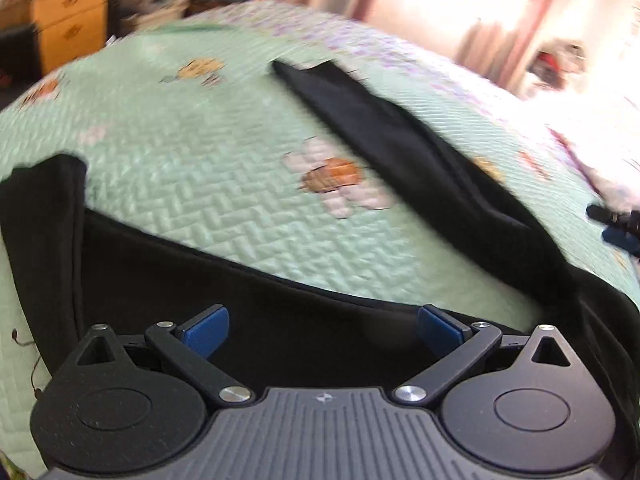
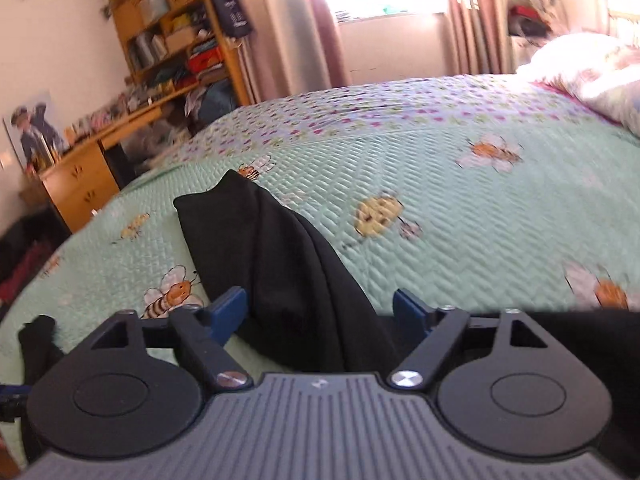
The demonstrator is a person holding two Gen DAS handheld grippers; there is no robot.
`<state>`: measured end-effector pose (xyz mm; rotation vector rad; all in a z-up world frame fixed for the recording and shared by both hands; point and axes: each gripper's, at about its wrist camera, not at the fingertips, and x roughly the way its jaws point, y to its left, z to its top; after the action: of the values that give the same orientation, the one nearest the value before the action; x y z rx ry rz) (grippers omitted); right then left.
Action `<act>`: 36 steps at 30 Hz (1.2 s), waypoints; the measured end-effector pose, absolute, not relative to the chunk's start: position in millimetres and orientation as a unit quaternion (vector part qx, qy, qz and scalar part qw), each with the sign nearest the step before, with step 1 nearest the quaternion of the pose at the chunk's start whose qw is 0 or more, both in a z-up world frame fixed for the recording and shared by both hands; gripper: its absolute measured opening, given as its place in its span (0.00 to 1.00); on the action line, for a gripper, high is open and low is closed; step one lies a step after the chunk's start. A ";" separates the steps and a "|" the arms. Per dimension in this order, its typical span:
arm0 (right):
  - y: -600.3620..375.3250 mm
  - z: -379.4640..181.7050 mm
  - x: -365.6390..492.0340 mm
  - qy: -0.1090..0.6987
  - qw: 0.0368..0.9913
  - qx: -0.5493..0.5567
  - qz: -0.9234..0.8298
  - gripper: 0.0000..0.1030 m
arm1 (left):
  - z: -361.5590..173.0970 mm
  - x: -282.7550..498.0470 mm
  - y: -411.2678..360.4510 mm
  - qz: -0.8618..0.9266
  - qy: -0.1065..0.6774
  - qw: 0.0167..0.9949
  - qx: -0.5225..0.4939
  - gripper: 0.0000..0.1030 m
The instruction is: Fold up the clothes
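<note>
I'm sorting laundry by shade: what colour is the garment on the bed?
The soft fabric garment is plain black, clearest in the right wrist view.

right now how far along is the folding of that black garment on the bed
Early. The black garment lies spread on the green bee quilt, one part stretched out long, no tidy stack visible. Nothing is in hand: left tongs and right tongs both stand open above the fabric. All the folding appears left.

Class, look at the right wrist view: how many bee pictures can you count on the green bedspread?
6 on the bedspread: beside the left claw finger; left edge; behind the black garment's tip; centre, yellow; far right; near right. The garment may hide more.
</note>
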<state>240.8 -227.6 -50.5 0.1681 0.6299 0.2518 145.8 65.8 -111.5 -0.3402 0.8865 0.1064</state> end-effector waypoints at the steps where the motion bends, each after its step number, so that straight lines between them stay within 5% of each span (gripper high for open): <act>1: -219.3 -52.6 261.0 0.313 0.939 0.072 0.121 0.80 | -117.1 152.9 72.6 0.062 0.436 0.881 -0.172 0.98; 16: -134.7 -150.6 440.1 0.451 0.886 0.066 0.091 0.76 | -171.2 171.5 105.1 0.089 0.493 0.853 -0.143 0.99; 18: -124.3 -151.8 436.1 0.445 0.890 0.040 0.087 0.29 | -170.6 170.7 108.2 0.085 0.491 0.854 -0.150 0.99; 20: -118.6 -132.8 418.0 0.403 0.907 0.041 0.113 0.12 | -167.2 168.2 114.1 0.082 0.484 0.854 -0.171 0.99; 23: -75.6 -103.7 355.7 0.320 0.911 -0.088 0.244 0.13 | -153.3 163.3 125.1 0.082 0.461 0.862 -0.196 0.99; 26: -43.5 -107.7 273.5 0.324 0.856 -0.193 0.353 0.47 | -128.9 162.1 129.9 0.092 0.435 0.880 -0.167 0.99; 27: -48.3 -108.1 253.8 0.334 0.841 -0.181 0.386 0.56 | -123.0 165.2 131.5 0.099 0.433 0.882 -0.157 0.99; 36: -190.9 -153.8 189.2 0.390 0.837 0.217 0.317 0.66 | -100.3 236.3 149.5 0.106 0.436 0.879 -0.164 0.99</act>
<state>189.2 -190.9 -153.8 0.4600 0.8248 0.6716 236.3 149.5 -100.3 -0.3410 0.9093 0.2200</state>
